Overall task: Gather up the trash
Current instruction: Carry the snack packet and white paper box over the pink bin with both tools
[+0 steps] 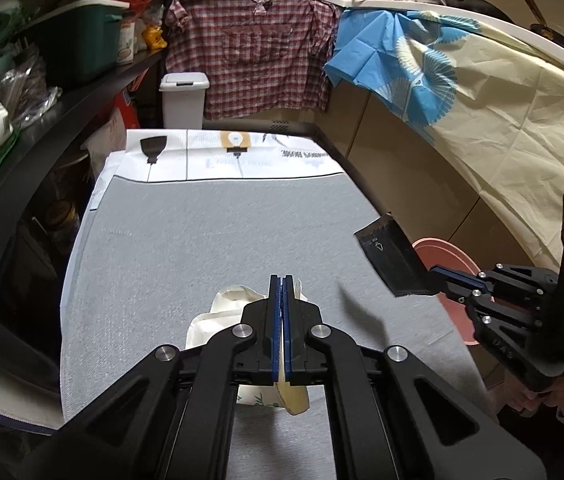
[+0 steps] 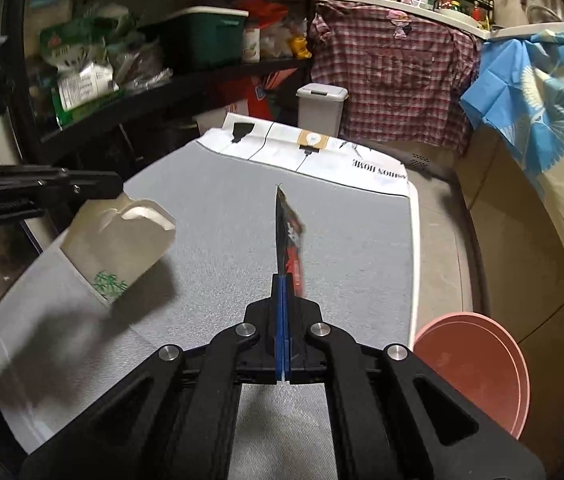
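My left gripper (image 1: 281, 280) is shut on a crumpled cream paper cup (image 1: 221, 312) with a green leaf print, held above the grey table mat (image 1: 209, 236). The cup also shows in the right wrist view (image 2: 121, 248) at the left, hanging from the left gripper (image 2: 117, 188). My right gripper (image 2: 283, 280) is shut on a flat black and red snack wrapper (image 2: 288, 236), held edge-on above the mat (image 2: 209, 216). In the left wrist view the wrapper (image 1: 396, 260) sits in the right gripper (image 1: 436, 272) beside the table's right edge, above a pink bin (image 1: 448, 260).
The pink bin (image 2: 478, 364) stands on the floor right of the table. A white lidded bin (image 1: 183, 98) stands beyond the table's far end. Black shelves (image 1: 61, 92) with boxes and bags run along the left. Cloths hang from the counter (image 1: 422, 4) at the right.
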Demonstrator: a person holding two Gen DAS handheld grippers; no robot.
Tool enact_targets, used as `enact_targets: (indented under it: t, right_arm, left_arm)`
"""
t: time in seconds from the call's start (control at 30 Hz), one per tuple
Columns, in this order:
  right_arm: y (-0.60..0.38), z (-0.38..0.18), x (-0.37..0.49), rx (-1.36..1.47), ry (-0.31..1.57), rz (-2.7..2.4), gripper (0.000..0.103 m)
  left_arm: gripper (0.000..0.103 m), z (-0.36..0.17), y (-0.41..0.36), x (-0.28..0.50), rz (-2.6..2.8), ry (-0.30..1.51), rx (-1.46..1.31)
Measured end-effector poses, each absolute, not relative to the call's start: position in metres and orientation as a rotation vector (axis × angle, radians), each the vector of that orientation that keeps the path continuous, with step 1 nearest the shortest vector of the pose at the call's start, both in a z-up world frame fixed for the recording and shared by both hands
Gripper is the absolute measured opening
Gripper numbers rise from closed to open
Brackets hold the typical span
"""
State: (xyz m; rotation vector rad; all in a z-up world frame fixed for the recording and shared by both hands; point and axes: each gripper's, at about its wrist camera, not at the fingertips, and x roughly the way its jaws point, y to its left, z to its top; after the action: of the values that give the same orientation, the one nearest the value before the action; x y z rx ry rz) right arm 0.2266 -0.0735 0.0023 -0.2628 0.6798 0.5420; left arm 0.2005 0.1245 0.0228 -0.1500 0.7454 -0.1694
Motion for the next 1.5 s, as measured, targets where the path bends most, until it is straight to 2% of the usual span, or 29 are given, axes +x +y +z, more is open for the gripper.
enact_targets:
  t: [0.77,1.5]
  right_arm:
    - [-0.165,0.069,0.218,-0.143,0.656,0.478,0.000]
    - [-0.249,0.037,0.229,-0.054,0.691,0.320,0.000]
  left_arm:
    - [0.001,0.048,0.064,0.200,-0.246,0.703,-0.109]
    - [0.001,0.049,-0.025,0.234,-0.358,0.715,-0.061]
